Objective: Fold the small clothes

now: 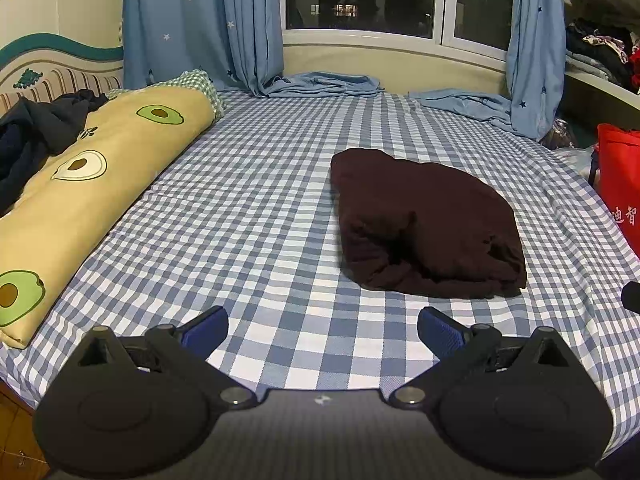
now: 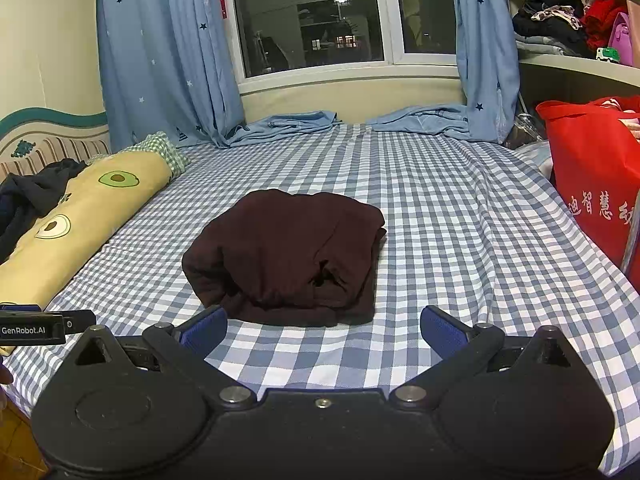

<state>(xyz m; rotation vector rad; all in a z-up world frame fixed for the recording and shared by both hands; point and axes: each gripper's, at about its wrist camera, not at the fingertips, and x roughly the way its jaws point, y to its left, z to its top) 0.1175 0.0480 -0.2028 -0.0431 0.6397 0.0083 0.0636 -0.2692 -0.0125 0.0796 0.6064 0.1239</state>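
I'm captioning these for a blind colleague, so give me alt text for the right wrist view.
A dark maroon garment, folded into a bundle, lies on a blue checked bedsheet just beyond the open, empty right gripper. An avocado-print pillow lies to the left and a red bag stands to the right, with blue star curtains framing a dark window behind.

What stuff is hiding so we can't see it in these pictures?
- Red bag: right wrist view, cut off by the right edge; its contents and the rest of its writing are out of sight.
- Dark maroon garment: both views, folded into a bundle, so its type is hidden.
- Shelf clothes: too small and jumbled to identify.
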